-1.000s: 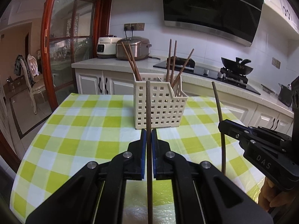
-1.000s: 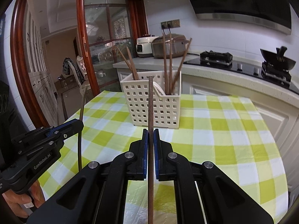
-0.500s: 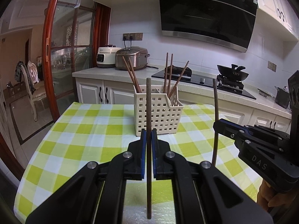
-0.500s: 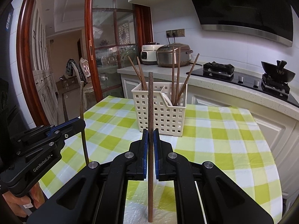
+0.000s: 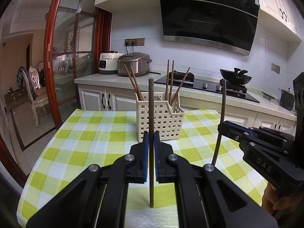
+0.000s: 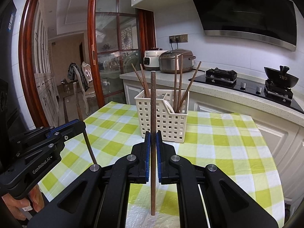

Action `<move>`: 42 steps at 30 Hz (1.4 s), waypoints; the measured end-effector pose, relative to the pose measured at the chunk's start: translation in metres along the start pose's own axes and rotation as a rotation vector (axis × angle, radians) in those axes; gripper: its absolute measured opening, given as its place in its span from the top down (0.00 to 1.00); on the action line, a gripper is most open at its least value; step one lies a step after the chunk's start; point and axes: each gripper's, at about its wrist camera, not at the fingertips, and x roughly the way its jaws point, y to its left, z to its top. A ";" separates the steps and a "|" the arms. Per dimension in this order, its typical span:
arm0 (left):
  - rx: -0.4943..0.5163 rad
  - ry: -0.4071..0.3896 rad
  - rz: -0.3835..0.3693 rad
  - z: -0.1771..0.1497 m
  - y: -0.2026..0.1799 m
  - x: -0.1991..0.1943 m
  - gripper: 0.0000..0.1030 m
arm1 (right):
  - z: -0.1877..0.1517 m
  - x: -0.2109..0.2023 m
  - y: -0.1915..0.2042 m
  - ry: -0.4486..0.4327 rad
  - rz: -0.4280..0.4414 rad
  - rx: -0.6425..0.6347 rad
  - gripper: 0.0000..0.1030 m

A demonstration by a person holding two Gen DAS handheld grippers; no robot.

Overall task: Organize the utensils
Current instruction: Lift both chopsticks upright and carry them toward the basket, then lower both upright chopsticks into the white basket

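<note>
Wooden chopstick [image 5: 151,114] stands upright, pinched in the left gripper [image 5: 151,140]; the right gripper [image 6: 153,140] pinches another chopstick [image 6: 153,104]. Ahead of both waits the white basket [image 5: 161,117]. Judged step: carrying; next, lower each into a compartment.

Green-white checked tablecloth [image 5: 91,142], cream basket [image 5: 161,121]

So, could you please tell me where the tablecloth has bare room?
The tablecloth is bare left of the basket and right of it. The basket holds chopsticks in both compartments, three in the right.
</note>
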 end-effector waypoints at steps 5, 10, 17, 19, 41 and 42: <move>0.003 -0.001 0.001 0.000 -0.002 0.001 0.95 | 0.000 -0.001 -0.001 -0.001 0.000 0.002 0.94; 0.004 -0.005 -0.003 0.002 -0.004 0.000 0.95 | 0.000 -0.001 -0.001 -0.004 0.000 -0.002 0.94; 0.014 -0.010 -0.009 0.009 -0.003 0.000 0.95 | 0.009 -0.003 -0.010 -0.024 -0.008 0.018 0.94; 0.015 -0.010 -0.011 0.012 -0.002 0.001 0.95 | 0.012 -0.003 -0.011 -0.030 -0.011 0.017 0.94; 0.084 -0.100 -0.056 0.115 -0.009 0.029 0.95 | 0.094 0.037 -0.033 -0.104 -0.026 -0.028 0.94; 0.086 -0.105 -0.056 0.121 -0.009 0.032 0.95 | 0.100 0.040 -0.034 -0.108 -0.030 -0.033 0.94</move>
